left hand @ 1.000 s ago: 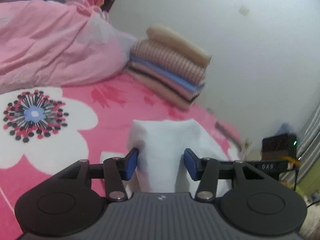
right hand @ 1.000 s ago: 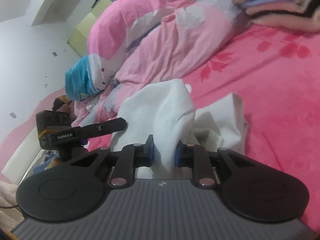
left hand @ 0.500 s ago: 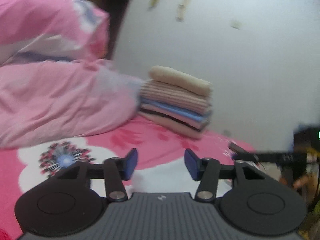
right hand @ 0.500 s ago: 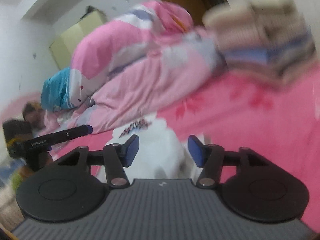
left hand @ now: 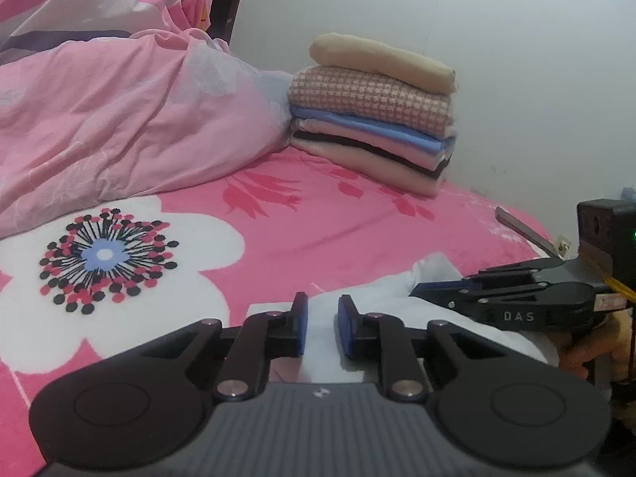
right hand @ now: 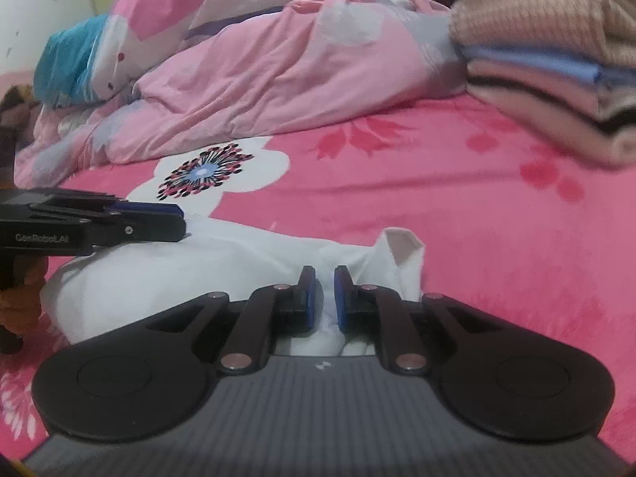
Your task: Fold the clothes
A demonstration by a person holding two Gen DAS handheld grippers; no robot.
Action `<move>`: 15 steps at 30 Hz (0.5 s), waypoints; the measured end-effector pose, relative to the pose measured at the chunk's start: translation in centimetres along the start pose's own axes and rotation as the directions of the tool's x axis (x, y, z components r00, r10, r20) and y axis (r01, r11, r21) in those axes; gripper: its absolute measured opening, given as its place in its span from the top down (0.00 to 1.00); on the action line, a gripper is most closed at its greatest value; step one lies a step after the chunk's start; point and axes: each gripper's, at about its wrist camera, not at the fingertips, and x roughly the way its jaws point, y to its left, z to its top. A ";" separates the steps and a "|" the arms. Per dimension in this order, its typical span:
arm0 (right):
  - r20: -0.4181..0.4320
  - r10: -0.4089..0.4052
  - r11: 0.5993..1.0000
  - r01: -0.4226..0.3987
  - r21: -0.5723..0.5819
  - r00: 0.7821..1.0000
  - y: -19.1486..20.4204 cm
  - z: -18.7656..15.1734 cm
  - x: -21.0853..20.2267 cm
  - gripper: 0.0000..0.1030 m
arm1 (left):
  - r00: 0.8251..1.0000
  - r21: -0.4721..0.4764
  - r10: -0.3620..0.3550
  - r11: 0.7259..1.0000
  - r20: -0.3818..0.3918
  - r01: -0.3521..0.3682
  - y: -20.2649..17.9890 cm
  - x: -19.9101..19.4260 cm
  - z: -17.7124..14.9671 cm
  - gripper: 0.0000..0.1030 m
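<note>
White garment (right hand: 238, 262) on the pink flowered bed sheet (left hand: 318, 230), directly under and just ahead of both tongs – lies with its long axis across the views, from one gripper to the other, one end to each hand, so neither hand much nearer than the other. Left gripper (left hand: 322, 328): jaws narrow, just been closing, white cloth filling the gap; cannot tell whether the pads really press on it. Right gripper (right hand: 324, 298): jaws narrower, also just been closing, with a bunched pleat of the same cloth between the pads, seemingly pinched. Just beside the right tongs, an open sleeve end (right hand: 401, 254), standing up like a small tube. Thin, soft, matte fabric, probably cotton; sags and wrinkles easily, keeps no shape of its own. Probably calls for lifting both ends together and carrying them forward over the rest, away from the person. Farther back against the wall, well apart, a neat stack of folded clothes (left hand: 373, 119) – beige, checked pink, blue – touching a rumpled pink quilt (left hand: 119, 119).
</note>
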 end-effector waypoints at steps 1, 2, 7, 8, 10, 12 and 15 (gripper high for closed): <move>0.000 0.004 1.000 -0.004 0.013 1.000 -0.2 -0.2 0.1 0.93 | 1.000 0.003 -0.001 1.000 -0.003 0.001 0.0 0.2 -0.1 0.82; -0.003 0.006 1.000 -0.006 0.020 1.000 -0.4 -0.3 0.1 0.93 | 1.000 0.006 -0.003 1.000 -0.007 0.003 0.1 0.4 -0.2 0.82; 0.022 -0.048 0.998 0.049 -0.031 0.999 0.6 0.6 -2.0 0.90 | 1.000 0.017 -0.017 1.000 -0.020 0.017 0.1 0.5 -0.2 0.83; 0.065 -0.020 0.999 0.023 -0.047 0.998 1.0 0.9 -3.4 0.90 | 1.000 0.023 -0.022 1.000 -0.021 0.022 0.2 0.5 -0.2 0.83; 0.122 0.064 0.994 -0.052 -0.101 0.990 2.6 1.4 -5.7 0.90 | 0.999 0.029 -0.037 0.999 -0.021 0.037 0.4 0.4 -0.3 0.83; 0.120 0.152 0.974 -0.128 -0.189 0.981 4.8 1.4 -6.8 0.90 | 0.998 0.031 -0.056 0.998 -0.020 0.057 0.7 0.5 -0.3 0.83; 0.027 0.155 0.959 -0.144 -0.244 0.988 5.4 -0.5 -4.8 0.92 | 0.996 0.034 -0.083 0.996 -0.021 0.084 1.2 0.6 -0.4 0.83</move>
